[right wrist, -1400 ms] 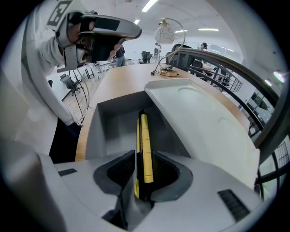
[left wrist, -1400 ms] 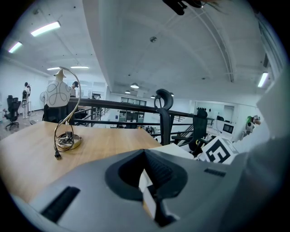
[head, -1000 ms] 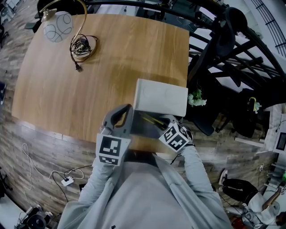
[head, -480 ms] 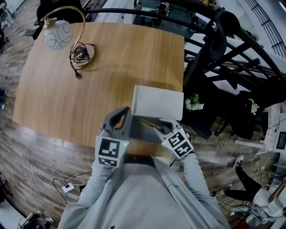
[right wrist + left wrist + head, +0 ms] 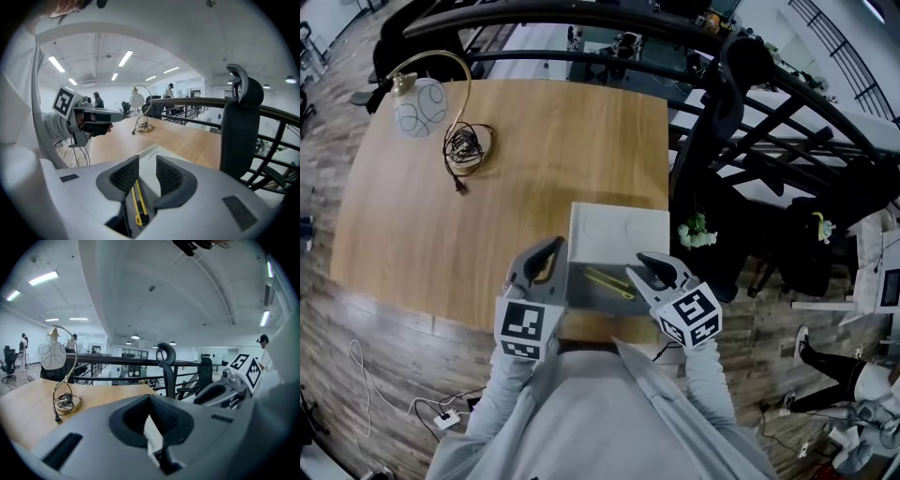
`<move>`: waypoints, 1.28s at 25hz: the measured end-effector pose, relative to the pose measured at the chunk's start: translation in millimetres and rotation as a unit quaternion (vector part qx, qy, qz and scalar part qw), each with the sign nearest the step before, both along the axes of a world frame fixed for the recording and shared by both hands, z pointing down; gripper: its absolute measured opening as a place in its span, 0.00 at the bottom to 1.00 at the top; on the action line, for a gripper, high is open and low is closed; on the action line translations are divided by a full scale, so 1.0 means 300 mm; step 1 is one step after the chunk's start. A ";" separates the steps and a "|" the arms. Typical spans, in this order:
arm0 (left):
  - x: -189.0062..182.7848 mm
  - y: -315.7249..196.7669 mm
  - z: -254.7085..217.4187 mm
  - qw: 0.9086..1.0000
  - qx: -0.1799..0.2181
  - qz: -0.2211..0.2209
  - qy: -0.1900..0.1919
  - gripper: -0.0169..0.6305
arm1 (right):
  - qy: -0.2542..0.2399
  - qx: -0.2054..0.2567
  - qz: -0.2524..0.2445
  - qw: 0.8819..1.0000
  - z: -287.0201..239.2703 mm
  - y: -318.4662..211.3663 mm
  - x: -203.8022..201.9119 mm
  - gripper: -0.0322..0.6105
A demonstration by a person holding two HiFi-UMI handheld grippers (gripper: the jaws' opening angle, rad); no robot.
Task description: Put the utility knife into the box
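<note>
One utility knife (image 5: 607, 280) lies inside the box (image 5: 619, 225) on the desk (image 5: 534, 141). The left gripper (image 5: 547, 253) has its jaws clamped on the box wall. The right gripper (image 5: 645, 266) has its jaws apart and empty.

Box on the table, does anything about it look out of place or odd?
Nothing is damaged or spilled. The box sits close to the table's near edge, lid up, with the yellow utility knife lying slantwise inside. The left tongs seem to pinch its left wall. The right tongs are open above the knife.
</note>
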State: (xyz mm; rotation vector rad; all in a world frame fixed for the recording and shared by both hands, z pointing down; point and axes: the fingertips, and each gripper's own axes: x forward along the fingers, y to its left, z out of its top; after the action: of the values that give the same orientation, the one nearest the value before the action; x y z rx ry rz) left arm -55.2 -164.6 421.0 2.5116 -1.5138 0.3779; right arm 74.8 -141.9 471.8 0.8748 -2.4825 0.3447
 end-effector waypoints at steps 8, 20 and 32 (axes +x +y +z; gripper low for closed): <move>0.023 -0.005 -0.084 1.000 0.020 0.003 0.011 0.05 | -0.078 0.068 0.066 0.992 -0.207 -0.045 0.092 0.24; 0.071 -0.020 -0.174 0.998 0.053 0.019 0.028 0.05 | -0.124 0.190 0.137 0.964 -0.442 -0.048 0.181 0.12; 0.083 -0.020 -0.185 0.997 0.058 0.020 0.039 0.05 | -0.138 0.212 0.180 0.951 -0.462 -0.041 0.231 0.08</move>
State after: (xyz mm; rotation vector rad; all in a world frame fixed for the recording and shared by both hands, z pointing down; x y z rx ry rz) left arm -30.2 -170.6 365.6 2.6153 -1.4985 0.1999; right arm 144.1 -154.2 333.1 1.5596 -2.6950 0.0458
